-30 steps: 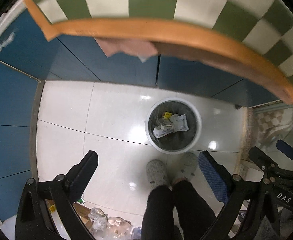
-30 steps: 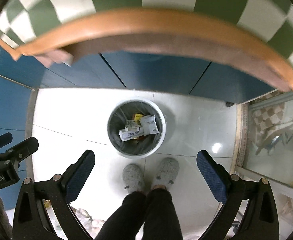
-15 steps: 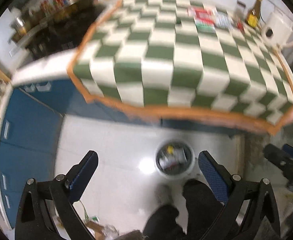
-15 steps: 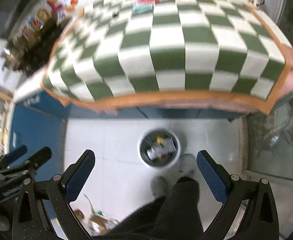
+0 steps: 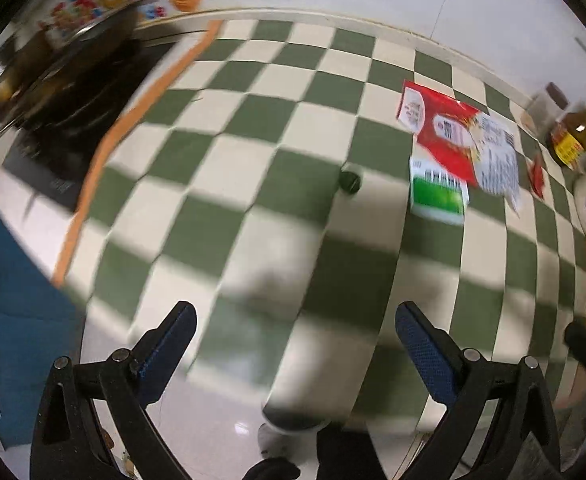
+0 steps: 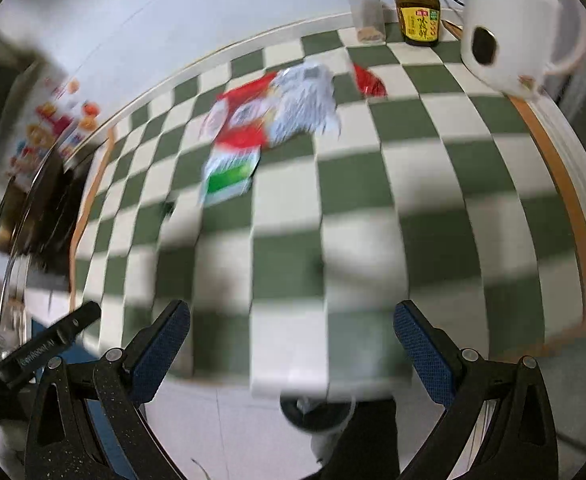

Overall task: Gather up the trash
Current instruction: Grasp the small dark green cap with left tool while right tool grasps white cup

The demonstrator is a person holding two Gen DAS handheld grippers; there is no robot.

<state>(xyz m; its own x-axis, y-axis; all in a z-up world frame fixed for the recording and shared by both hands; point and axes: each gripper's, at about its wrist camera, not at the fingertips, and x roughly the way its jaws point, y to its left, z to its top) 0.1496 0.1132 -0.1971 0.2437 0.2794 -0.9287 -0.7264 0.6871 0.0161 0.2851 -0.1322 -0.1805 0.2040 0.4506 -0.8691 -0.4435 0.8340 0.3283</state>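
Trash lies on the green-and-white checkered counter (image 5: 253,208): a red packet (image 5: 439,128), a white printed wrapper (image 5: 495,152), a green-and-white box (image 5: 437,196), a small dark cap (image 5: 349,181) and a small red scrap (image 6: 367,78). The same packet (image 6: 245,120), wrapper (image 6: 307,100) and box (image 6: 229,176) show in the right wrist view. My left gripper (image 5: 295,340) and right gripper (image 6: 291,338) are both open and empty, held over the counter's near edge. The trash bin's rim (image 6: 317,416) peeks out below the counter edge.
A brown sauce bottle (image 6: 417,4), a jar (image 6: 367,12) and a white appliance (image 6: 509,28) stand at the back right. A dark stove area (image 5: 65,92) lies to the left. Blue cabinets (image 5: 17,320) are below.
Both grippers have swung up from looking down at the floor bin to facing the countertop and its trash. Both stay open and empty.
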